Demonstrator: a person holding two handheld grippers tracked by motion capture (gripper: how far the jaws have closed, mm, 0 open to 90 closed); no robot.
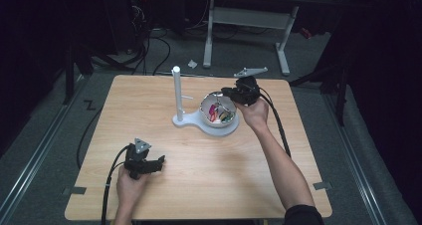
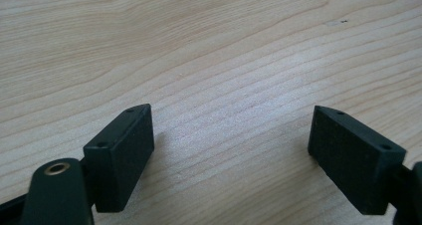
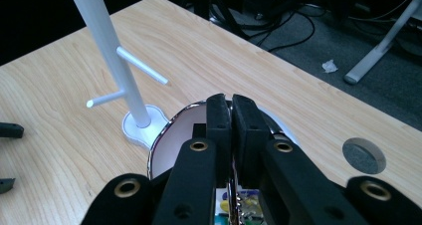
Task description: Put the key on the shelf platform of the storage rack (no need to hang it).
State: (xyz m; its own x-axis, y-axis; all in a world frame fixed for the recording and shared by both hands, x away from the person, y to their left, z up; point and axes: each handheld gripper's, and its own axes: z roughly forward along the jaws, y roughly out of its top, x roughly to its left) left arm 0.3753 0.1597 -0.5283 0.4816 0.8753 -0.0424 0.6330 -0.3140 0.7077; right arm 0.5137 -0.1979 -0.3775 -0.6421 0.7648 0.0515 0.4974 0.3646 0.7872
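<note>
In the high view's lower left, the left gripper rests on the wooden table with its jaws spread wide and nothing between them. Near the middle stands a white stand with pegs, its base joined to a white bowl holding colourful small items. Just right of centre, the right gripper hangs over the bowl's rim, jaws pressed together; whether they pinch anything is unclear.
</note>
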